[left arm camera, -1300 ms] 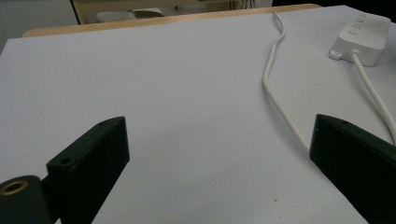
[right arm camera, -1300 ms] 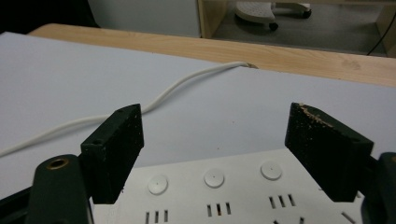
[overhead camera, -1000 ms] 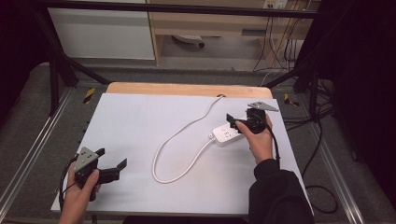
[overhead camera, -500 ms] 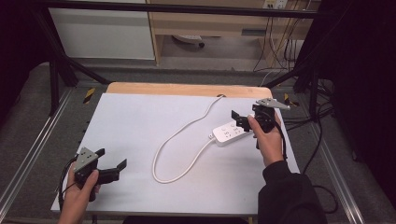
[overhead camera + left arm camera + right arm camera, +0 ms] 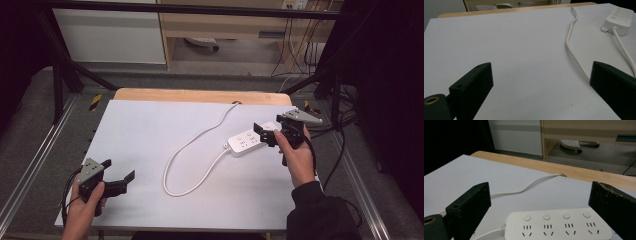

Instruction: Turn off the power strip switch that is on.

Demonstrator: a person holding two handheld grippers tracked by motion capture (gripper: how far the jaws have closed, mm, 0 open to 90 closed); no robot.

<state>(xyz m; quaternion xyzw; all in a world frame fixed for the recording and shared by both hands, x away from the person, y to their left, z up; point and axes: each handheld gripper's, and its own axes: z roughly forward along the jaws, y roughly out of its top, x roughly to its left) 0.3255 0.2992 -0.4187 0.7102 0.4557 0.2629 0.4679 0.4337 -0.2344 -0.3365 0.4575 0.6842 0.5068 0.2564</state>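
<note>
— Left tool [image 5: 119,178]?
— Low at the near left corner of the white worktop [image 5: 150,130], jaws wide apart, empty.
— Middle?
— White cable [image 5: 192,150] looping across, up to a hole at the far edge.
— Right tool [image 5: 264,134]?
— Spread open just beside the right end of the white power strip [image 5: 247,141], which lies flat right of centre; touching or not, cannot tell.
— Writing?
— None readable; just four buttons and four sockets, near edge cut off in the right gripper view.
</note>
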